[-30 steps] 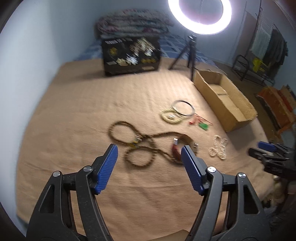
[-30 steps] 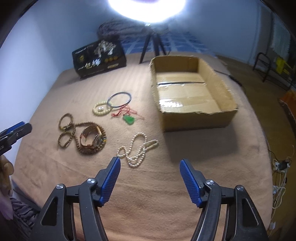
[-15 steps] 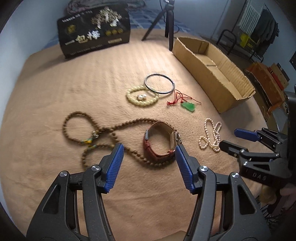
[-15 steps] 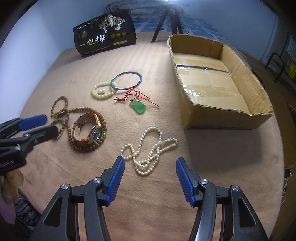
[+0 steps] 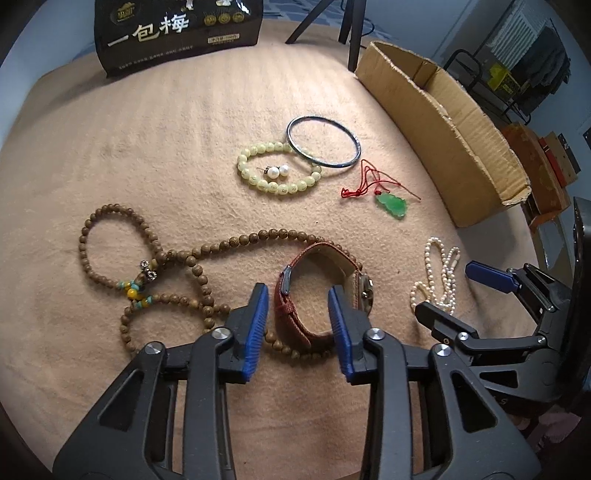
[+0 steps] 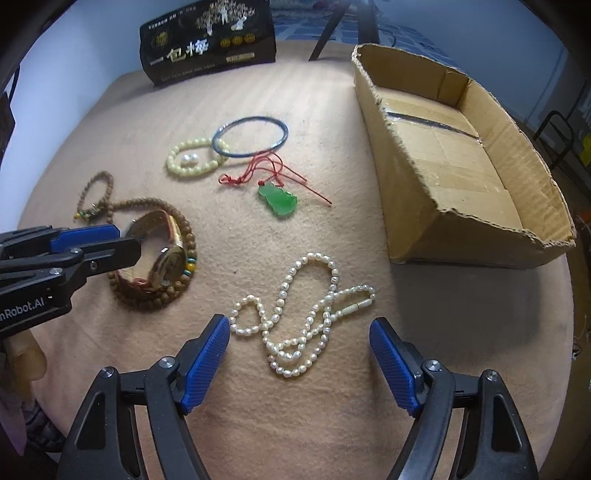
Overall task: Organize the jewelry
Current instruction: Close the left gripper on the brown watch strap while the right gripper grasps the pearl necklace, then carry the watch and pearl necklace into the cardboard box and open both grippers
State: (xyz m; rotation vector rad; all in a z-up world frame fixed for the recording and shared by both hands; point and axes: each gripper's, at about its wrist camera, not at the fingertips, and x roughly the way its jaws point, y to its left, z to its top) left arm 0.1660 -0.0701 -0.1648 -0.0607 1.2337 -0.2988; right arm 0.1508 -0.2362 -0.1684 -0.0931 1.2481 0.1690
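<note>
Jewelry lies on a tan blanket. My left gripper (image 5: 297,299) is open, its blue pads either side of the red strap of a gold watch (image 5: 317,291), which rests on a brown bead necklace (image 5: 147,266). My right gripper (image 6: 299,332) is open over a white pearl necklace (image 6: 303,314). The pearl necklace also shows in the left wrist view (image 5: 437,273). Farther back lie a green pendant on red cord (image 6: 277,195), a pale green bead bracelet (image 6: 192,158) with two pearl earrings inside, and a blue bangle (image 6: 251,136).
An open cardboard box (image 6: 461,162) stands at the right, empty inside. A black printed box (image 6: 207,40) stands at the back, with tripod legs (image 6: 365,22) beside it. The blanket edge drops off at the right, toward furniture and cables.
Both grippers have moved forward and down toward the jewelry. The left gripper's jaws have narrowed around the watch strap. The right gripper's jaws now frame the pearl necklace.
</note>
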